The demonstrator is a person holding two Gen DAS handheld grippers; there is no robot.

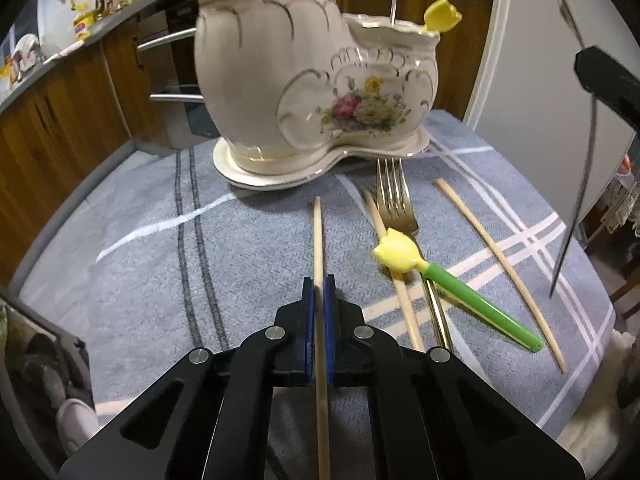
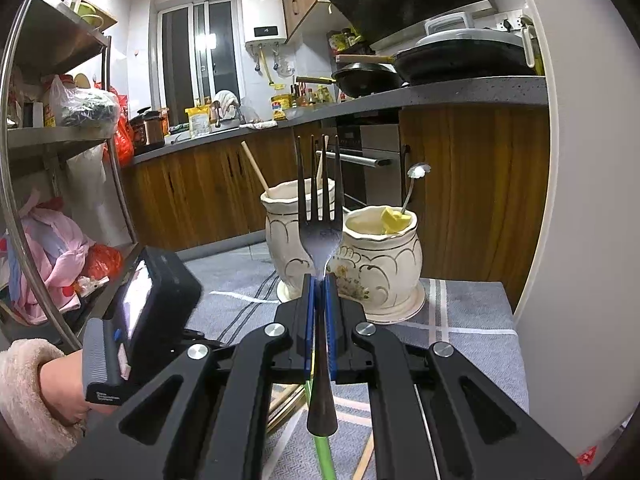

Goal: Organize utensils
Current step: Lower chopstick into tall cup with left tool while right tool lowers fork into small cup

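Glazed cream porcelain with gilt scrolls and a painted bouquet forms the two-pot utensil holder [image 1: 304,92]. Its taller pot holds wooden sticks; the lower one holds a yellow tulip-topped stick [image 1: 440,16] and a thin metal utensil [image 1: 394,0]. It stands on a bench covered by a grey-blue woven cloth [image 1: 140,272] with white and dark stripes, in a kitchen with wood-fronted cabinets. On the cloth lie a gold fork [image 1: 396,204], two pale wooden chopsticks [image 1: 500,268] and a green tulip-headed stick [image 1: 460,296]. The left hand-held gripper [image 1: 319,292] pinches a wooden chopstick [image 1: 318,240]. The right hand-held gripper [image 2: 319,292] pinches a dark metal fork [image 2: 320,216], tines up.
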